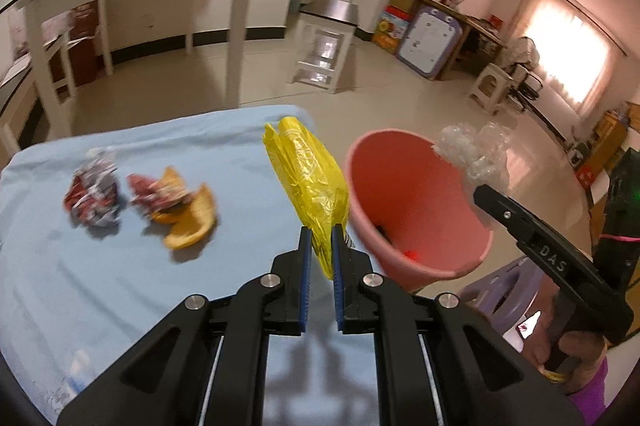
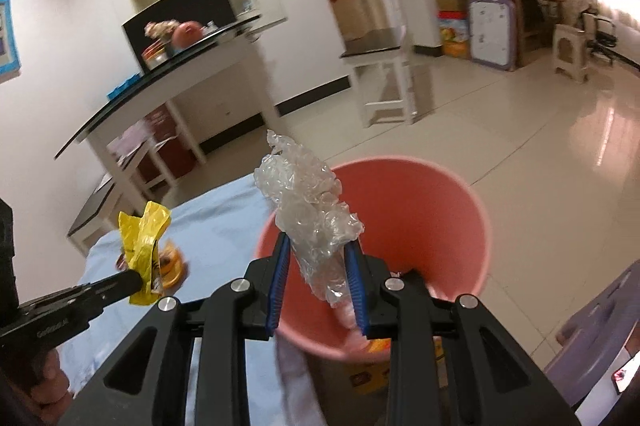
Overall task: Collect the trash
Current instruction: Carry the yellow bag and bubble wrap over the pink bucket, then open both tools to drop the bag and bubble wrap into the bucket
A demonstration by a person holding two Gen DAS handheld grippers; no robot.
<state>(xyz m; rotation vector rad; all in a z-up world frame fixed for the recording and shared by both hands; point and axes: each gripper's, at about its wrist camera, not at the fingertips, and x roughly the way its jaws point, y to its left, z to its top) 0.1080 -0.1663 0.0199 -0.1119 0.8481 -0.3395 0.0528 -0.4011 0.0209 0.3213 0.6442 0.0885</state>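
While both grippers carry a piece each, the step in hand reads as transport-to-drop; landmark is the round pink plastic bin (image 2: 460, 226).

Light-blue cloth-covered table (image 1: 100, 286): sits just left of the bin, bin rim touching or very near its edge, can't tell which.

Bin: open top, some scraps visible at the bottom.

Crumpled yellow plastic bag (image 1: 308, 182): held upright above the table edge, just left of the bin rim, not yet over the opening. Left gripper (image 1: 321, 246) is closed down to a narrow gap, pinching the bag's lower end.

Wad of clear bubble wrap (image 2: 312, 214): over the near-left rim of the bin, partly above the opening. Right gripper (image 2: 316, 262) is about half closed, pads clamped on the wad's lower half.

Orange peel pieces (image 1: 192, 218) and two crumpled red-and-silver foil wrappers (image 1: 94, 198): lying on the table, well left of the bin, close together.

Next, my call: right spreads its fingers to release into the bin; it may need a nudge further over the opening first. Left shifts right over the bin, then releases. Peel and wrappers still to collect.
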